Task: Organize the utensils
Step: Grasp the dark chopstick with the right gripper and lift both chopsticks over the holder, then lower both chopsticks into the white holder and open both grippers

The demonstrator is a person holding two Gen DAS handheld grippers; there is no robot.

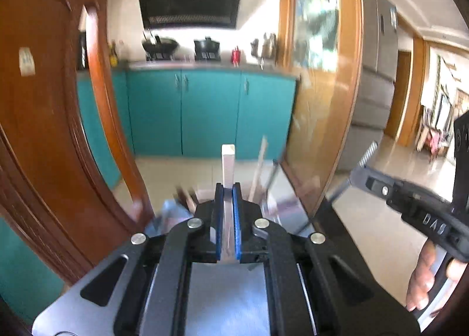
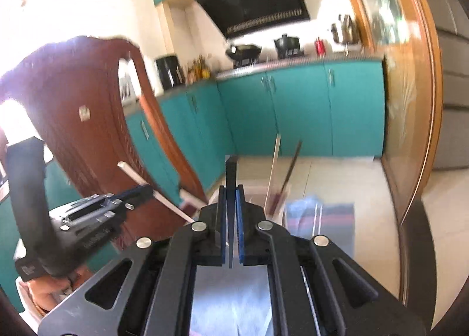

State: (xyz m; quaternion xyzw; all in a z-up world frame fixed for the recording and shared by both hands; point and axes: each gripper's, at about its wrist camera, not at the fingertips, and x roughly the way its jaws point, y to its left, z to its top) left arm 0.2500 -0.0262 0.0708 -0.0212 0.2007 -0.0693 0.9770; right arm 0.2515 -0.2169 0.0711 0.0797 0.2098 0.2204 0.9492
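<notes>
My left gripper (image 1: pixel 228 189) is shut on a white chopstick (image 1: pixel 228 160) that stands upright between its blue pads. My right gripper (image 2: pixel 231 189) is shut on a black chopstick (image 2: pixel 231 170), also upright. Just beyond both grippers stands a clear holder (image 2: pixel 258 193) with a pale stick (image 2: pixel 274 166) and a dark reddish stick (image 2: pixel 290 169) leaning in it; the same holder (image 1: pixel 272 201) looks blurred in the left wrist view. The right gripper (image 1: pixel 363 166) shows at the right of the left wrist view. The left gripper (image 2: pixel 140 192) with the white chopstick (image 2: pixel 137 176) shows at the left of the right wrist view.
A carved wooden chair back (image 1: pixel 44 130) rises close on the left. A wooden door frame with glass (image 1: pixel 331 86) stands at the right. Teal cabinets (image 1: pixel 211 113) and a stove with a wok (image 1: pixel 161 44) lie ahead. A blue striped cloth (image 2: pixel 331 215) lies beside the holder.
</notes>
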